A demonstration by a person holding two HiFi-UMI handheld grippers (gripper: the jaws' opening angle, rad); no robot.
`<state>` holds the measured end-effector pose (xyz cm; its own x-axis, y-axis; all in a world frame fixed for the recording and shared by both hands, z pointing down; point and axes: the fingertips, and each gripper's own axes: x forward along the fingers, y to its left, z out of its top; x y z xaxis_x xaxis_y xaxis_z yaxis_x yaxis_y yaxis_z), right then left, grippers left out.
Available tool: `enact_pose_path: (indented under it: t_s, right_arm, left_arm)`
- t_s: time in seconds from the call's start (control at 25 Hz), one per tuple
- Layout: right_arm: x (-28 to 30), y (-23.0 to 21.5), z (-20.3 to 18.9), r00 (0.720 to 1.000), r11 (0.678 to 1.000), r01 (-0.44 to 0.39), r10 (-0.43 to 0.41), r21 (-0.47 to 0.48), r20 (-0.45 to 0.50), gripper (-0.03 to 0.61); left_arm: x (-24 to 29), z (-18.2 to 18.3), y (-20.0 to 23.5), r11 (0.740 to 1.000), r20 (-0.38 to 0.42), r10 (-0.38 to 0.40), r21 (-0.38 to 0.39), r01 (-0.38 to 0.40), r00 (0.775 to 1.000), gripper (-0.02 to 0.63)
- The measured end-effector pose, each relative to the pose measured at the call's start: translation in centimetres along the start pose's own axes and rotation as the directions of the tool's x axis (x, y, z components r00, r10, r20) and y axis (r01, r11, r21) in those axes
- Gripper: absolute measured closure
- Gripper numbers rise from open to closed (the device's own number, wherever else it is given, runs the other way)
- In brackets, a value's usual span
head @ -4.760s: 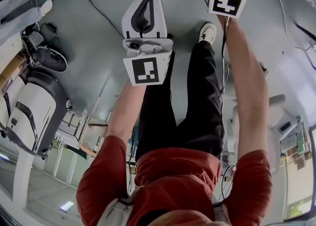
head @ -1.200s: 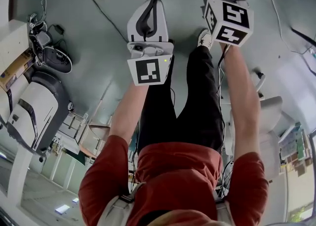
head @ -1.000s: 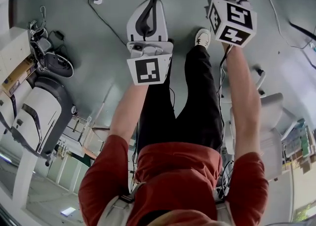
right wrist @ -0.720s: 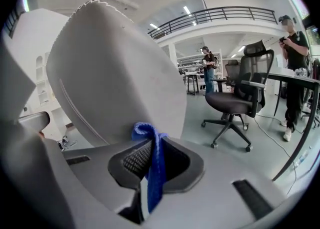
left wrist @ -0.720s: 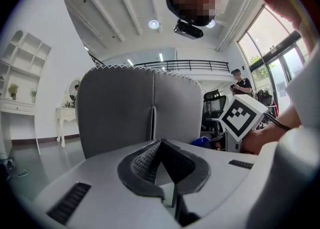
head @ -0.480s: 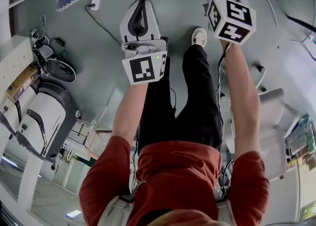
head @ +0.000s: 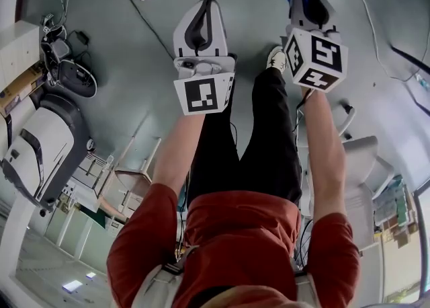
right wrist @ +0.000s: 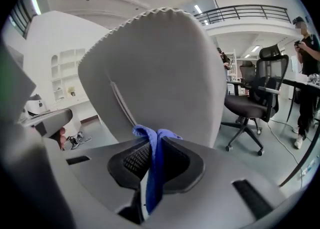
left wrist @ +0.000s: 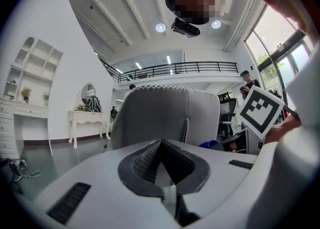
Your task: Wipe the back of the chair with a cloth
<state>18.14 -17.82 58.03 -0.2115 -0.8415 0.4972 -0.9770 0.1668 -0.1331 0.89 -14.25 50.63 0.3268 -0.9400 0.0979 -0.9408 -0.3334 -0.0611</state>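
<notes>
**Change since the earlier frames.** My right gripper (right wrist: 156,145) has come forward. The blue cloth (right wrist: 154,170) at its tip now shows in the head view. The scalloped top edge of the pale grey padded chair back (right wrist: 165,68) lies just beyond the cloth at upper right, where half a second ago it lay at upper left.

**Right gripper.** The jaws are pinched on a fold of the cloth, which rises a little above them and trails down between them. The fold faces the lower middle of the chair back. I cannot tell whether it touches.

**Left gripper** (left wrist: 161,145). The jaws are pressed together on nothing. It also points at the chair back and stops short of it.

**Surroundings.** A black mesh office chair (right wrist: 255,98) stands to the right of the chair back and well behind it. A white console table (left wrist: 90,118) stands far to its left against the wall.

**Reading.** I judge the approach all but finished and the wiping not yet begun. The next move calls for pressing the fold flat against the chair back and stroking across it. So narrow a pinch could let the cloth drag loose.
</notes>
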Motion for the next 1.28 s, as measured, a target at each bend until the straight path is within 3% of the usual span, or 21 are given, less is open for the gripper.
enact_pose_path:
  t_s: [0.2, 0.4, 0.56, 0.76, 0.96, 1.28]
  right_arm:
    - [-0.8, 8.8, 3.2, 0.997, 0.993, -0.064, 0.069, -0.101, 0.046, 0.531]
    - [-2.0, 17.3, 6.2, 0.986, 0.981, -0.154, 0.16, -0.116, 0.044, 0.531]
    - [-1.6, 20.7, 9.1, 0.981, 0.977, -0.175, 0.184, -0.121, 0.06, 0.531]
    - [-0.5, 21.6, 11.6, 0.984, 0.981, -0.159, 0.166, -0.115, 0.06, 0.531]
    - [-0.3, 21.4, 11.6, 0.988, 0.983, -0.144, 0.149, -0.111, 0.041, 0.531]
    - [-0.7, 18.5, 11.3, 0.991, 0.986, -0.126, 0.129, -0.108, 0.026, 0.531]
  left_arm:
    - [-2.5, 1.2, 6.3, 0.996, 0.008, 0.088, -0.002, -0.088, 0.996, 0.6]
    - [-6.2, 3.6, 11.8, 0.99, -0.022, 0.143, -0.009, -0.143, 0.99, 0.601]
    - [-7.8, 5.6, 14.3, 0.987, -0.01, 0.161, -0.016, -0.162, 0.987, 0.601]
    - [-8.6, 6.4, 14.8, 0.988, -0.019, 0.155, -0.025, -0.155, 0.988, 0.601]
    - [-9.0, 6.7, 14.2, 0.989, -0.072, 0.137, -0.042, -0.14, 0.988, 0.601]
    - [-7.7, 8.6, 12.6, 0.995, -0.084, 0.1, -0.001, -0.101, 0.991, 0.601]
